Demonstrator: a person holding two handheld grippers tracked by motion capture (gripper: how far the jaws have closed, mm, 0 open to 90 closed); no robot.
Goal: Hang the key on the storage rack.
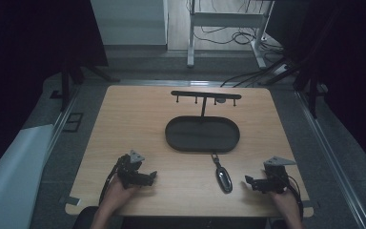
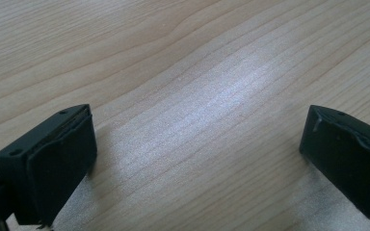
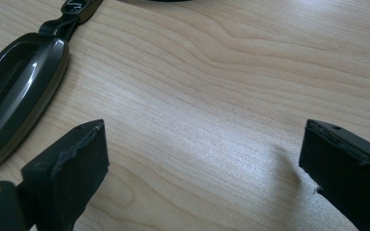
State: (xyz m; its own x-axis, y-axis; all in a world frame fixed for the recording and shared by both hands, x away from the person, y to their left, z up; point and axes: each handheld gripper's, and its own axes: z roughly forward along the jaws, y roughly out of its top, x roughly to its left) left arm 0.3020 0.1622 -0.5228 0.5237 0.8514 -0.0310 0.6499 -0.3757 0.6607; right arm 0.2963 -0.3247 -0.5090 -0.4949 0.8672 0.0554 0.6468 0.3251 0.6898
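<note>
A dark oval key case (image 1: 223, 177) with a short strap lies on the wooden table (image 1: 138, 119) near its front edge, just below a black oval tray (image 1: 202, 134). In the right gripper view the key case (image 3: 17, 91) lies to the left of the jaws. My right gripper (image 1: 249, 181) rests low at the front right, open, with bare wood between its jaws (image 3: 200, 159). My left gripper (image 1: 151, 177) sits at the front left, also open, over bare table (image 2: 195, 154).
Behind the tray stands a black rack (image 1: 205, 95) with a crossbar and several small hooks on one post. The table's front edge runs just below both hands. Beyond the table are a white desk frame (image 1: 228, 21) and cables on the floor.
</note>
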